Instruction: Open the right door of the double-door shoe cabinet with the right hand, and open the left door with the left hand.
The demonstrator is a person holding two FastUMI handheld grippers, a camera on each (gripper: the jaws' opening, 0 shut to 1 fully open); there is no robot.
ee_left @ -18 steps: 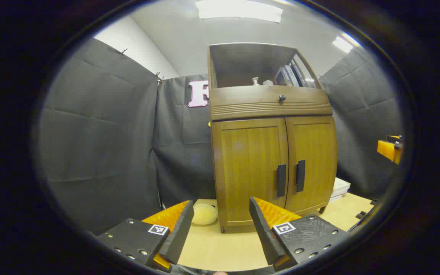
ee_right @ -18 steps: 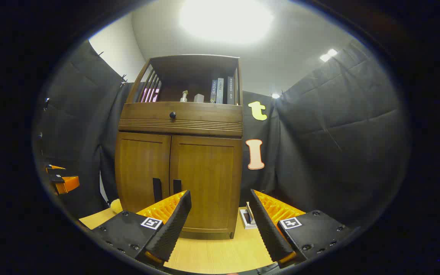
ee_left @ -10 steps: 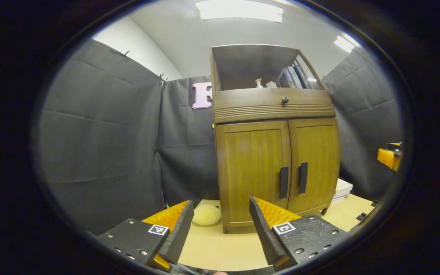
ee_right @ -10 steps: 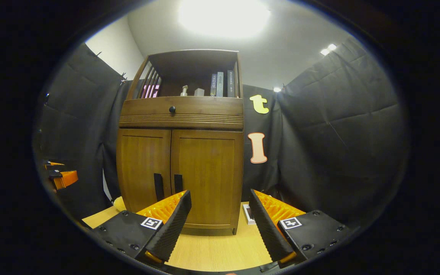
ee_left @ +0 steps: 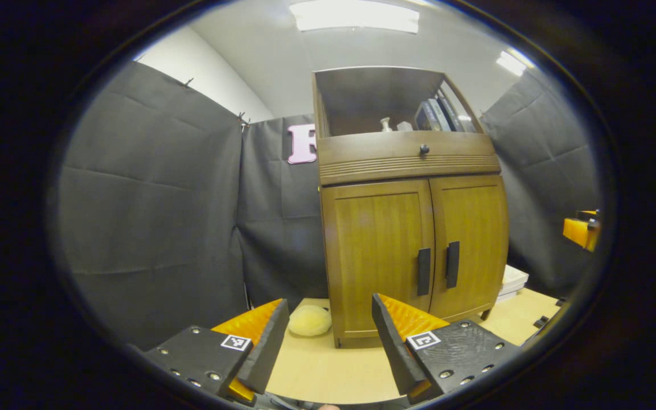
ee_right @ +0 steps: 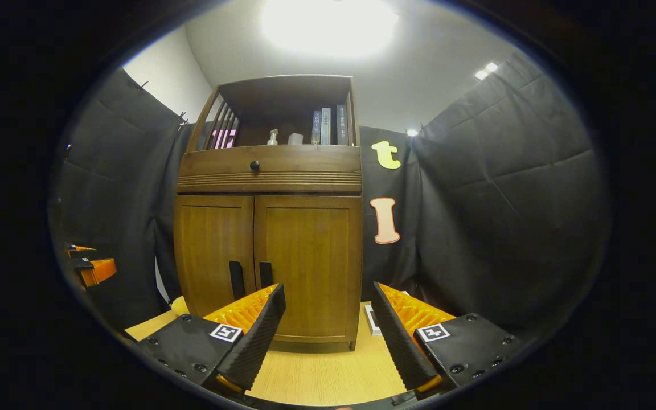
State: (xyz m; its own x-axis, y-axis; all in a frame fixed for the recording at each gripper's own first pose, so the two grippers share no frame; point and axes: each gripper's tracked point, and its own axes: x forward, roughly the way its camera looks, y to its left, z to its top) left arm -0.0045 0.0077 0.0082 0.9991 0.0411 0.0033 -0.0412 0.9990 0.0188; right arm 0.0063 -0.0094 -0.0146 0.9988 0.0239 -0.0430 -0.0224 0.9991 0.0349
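Facing shut cabinet (ee_right: 268,239); both tongs (ee_left: 323,347) (ee_right: 328,336) open, apart.

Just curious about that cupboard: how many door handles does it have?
2: the left handle and the right handle, side by side where the closed doors meet. The drawer above has a knob.

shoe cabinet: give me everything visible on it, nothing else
The shoe cabinet looks like brown wood and stands upright on the light table against the black cloth. Its left door and right door are both shut, each with a dark vertical handle at the centre seam. Above them sits a drawer with a small dark knob, then an open shelf holding books and a small bottle. Nothing grips it.
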